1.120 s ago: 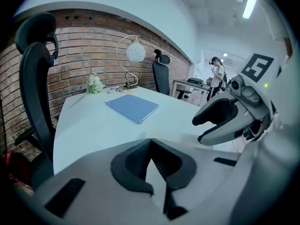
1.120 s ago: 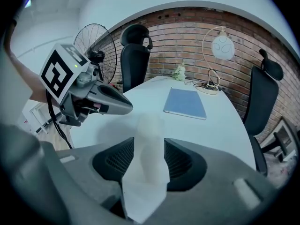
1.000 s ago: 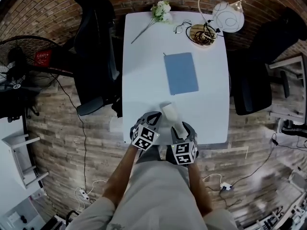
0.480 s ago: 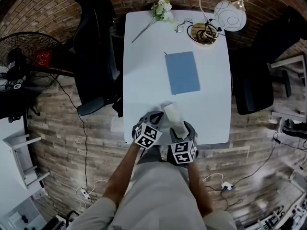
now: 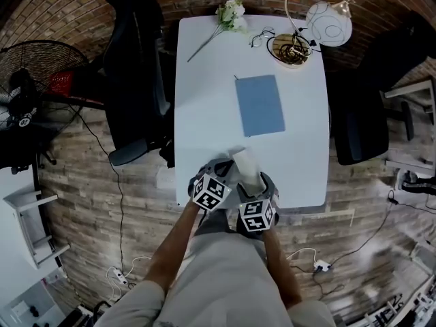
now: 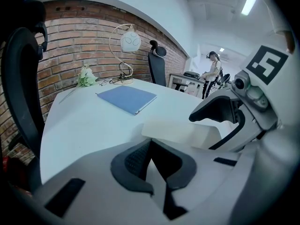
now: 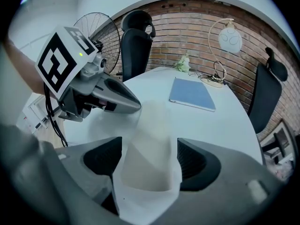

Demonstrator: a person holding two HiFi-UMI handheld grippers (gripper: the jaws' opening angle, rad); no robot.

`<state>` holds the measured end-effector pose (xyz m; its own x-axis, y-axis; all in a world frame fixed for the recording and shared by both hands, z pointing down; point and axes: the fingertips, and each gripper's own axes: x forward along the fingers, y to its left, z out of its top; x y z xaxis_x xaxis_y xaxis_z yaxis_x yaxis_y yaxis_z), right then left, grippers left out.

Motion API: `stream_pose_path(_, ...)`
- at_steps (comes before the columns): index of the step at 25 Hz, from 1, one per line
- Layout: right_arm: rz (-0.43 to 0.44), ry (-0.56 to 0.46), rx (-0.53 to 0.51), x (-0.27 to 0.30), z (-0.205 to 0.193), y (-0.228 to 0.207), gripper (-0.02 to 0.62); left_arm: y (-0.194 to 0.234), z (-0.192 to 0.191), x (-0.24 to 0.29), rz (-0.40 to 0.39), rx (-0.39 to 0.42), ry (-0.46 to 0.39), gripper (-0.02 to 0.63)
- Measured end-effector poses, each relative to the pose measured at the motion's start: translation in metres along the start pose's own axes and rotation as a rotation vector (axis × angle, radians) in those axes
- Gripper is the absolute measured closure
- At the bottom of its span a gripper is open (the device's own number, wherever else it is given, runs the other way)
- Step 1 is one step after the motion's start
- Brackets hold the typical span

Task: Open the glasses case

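Two things, my supervisor asks: what surrounds you, and where does the job stand?

"Biggest first," I answer. "A brick wall [image 7: 187, 27] behind, a floor [image 5: 82, 182] of staggered boards, and a black chair [image 5: 133, 60] on each side of a long white table [image 5: 204, 80]. On its far half lie a blue notebook [image 5: 259, 105], a lamp [image 5: 327, 22] and some flowers [image 5: 229, 12], all well apart from my work."

"And the case?"

"The glasses case [image 5: 246, 167], cream-coloured, sits at the table's near edge, between my two tools. My right gripper [image 7: 149, 158] straddles its near end. Its jaws are opening, almost as wide as they go, and the pads are off its sides. My left gripper [image 6: 152, 161] has its jaws drawn nearly together on nothing, its tip just beside the case's left flank."

"Which step, then?"

"I judge I'm between grips. The right is releasing the body, and I can't tell whether the lid has lifted. Next I'd want one tool pinning the base and the other catching the lid's edge, then a gentle pull upward. The case looks light and would likely slide on that smooth top."
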<state>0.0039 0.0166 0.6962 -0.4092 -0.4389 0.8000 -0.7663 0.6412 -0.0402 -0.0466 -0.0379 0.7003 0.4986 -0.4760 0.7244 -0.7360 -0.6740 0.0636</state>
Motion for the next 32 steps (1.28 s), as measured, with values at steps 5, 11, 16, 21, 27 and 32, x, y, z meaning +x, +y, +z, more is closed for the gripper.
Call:
stream_pose_path(5, -0.002, 0.036, -0.016, 0.007, -0.004, 0.001, 0.239, -0.001, 0.0, 0.0, -0.011, 0.002, 0.006, 0.603)
stream_pose_path(11, 0.008, 0.063, -0.023, 0.014, -0.008, 0.0, 0.239, 0.001, -0.001, 0.005, -0.015, 0.004, 0.007, 0.603)
stream_pose_path(16, 0.015, 0.061, -0.014, 0.014, -0.008, -0.001, 0.261, 0.001, -0.002, 0.006, -0.011, -0.003, 0.004, 0.603)
stream_pose_path(21, 0.052, 0.044, 0.022, 0.012, -0.007, -0.002, 0.264, 0.001, -0.003, 0.006, -0.008, -0.005, 0.003, 0.603)
stream_pose_path(27, 0.098, 0.013, 0.057, 0.011, -0.004, -0.003, 0.264, 0.0, -0.003, 0.005, -0.006, -0.005, 0.002, 0.603)
stream_pose_path(32, 0.105, 0.021, 0.069, 0.011, -0.005, -0.004, 0.264, -0.005, -0.002, 0.005, -0.021, 0.0, -0.004, 0.603)
